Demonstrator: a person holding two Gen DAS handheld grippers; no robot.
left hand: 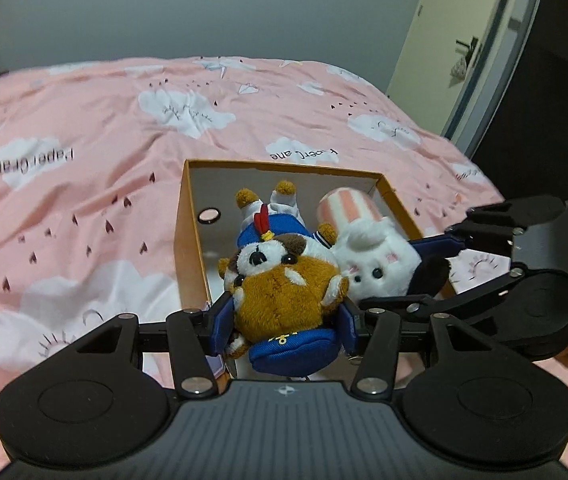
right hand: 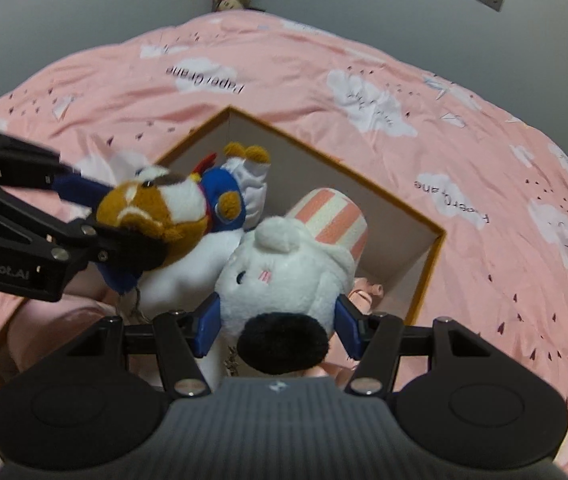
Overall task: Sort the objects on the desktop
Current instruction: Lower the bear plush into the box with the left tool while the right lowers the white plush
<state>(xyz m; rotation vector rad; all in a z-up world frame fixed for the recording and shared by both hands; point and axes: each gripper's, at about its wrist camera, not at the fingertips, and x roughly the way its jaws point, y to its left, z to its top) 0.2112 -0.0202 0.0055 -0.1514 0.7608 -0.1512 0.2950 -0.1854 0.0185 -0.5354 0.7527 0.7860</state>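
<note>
My left tongs pinch a brown plush dog in blue sailor clothes, blue pads pressed on both flanks; it hangs head toward me over the near-left of the orange box. My right tongs pinch a white plush bunny with a striped pink hat, just right of the dog, touching it. Both toys sit above the open box. Beyond lies the pink bed cover.
</note>
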